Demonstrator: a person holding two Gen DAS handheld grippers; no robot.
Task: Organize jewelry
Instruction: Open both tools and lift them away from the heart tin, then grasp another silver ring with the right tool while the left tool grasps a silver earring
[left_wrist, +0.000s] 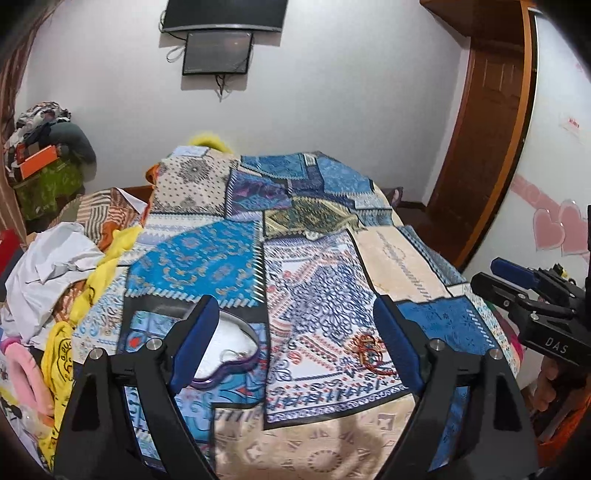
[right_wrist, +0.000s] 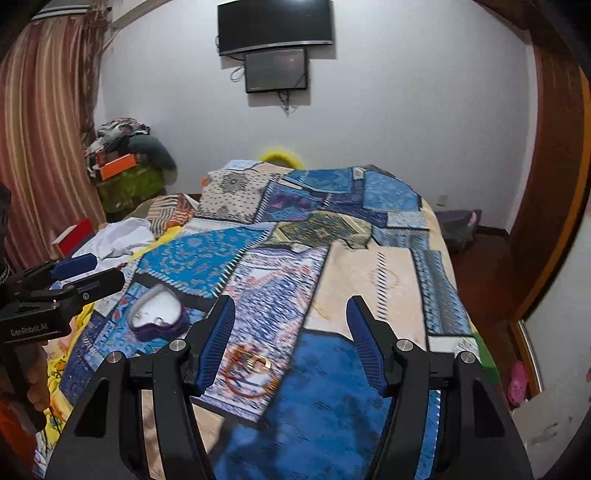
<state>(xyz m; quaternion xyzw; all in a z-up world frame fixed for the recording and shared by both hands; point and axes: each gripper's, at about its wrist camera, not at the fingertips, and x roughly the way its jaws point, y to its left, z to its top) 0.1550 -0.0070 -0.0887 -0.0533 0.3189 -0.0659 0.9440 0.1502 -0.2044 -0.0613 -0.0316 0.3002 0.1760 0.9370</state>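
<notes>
A purple heart-shaped jewelry box (right_wrist: 159, 319) with a white lining lies open on the patchwork bedspread (right_wrist: 369, 280); a small silver piece lies inside it. In the left wrist view the box (left_wrist: 229, 350) sits just behind my left finger. A pile of red and gold bangles (right_wrist: 251, 371) lies on the spread, also in the left wrist view (left_wrist: 367, 350). My left gripper (left_wrist: 295, 339) is open and empty above the spread, between box and bangles. My right gripper (right_wrist: 291, 343) is open and empty, with the bangles just inside its left finger.
Crumpled white, yellow and pink clothes (left_wrist: 55, 280) pile along the bed's left side. A red box (right_wrist: 74, 236) lies near them. A stack of clothes and an orange box (right_wrist: 118, 166) stands in the far corner. A wooden door frame (right_wrist: 546, 184) is at right.
</notes>
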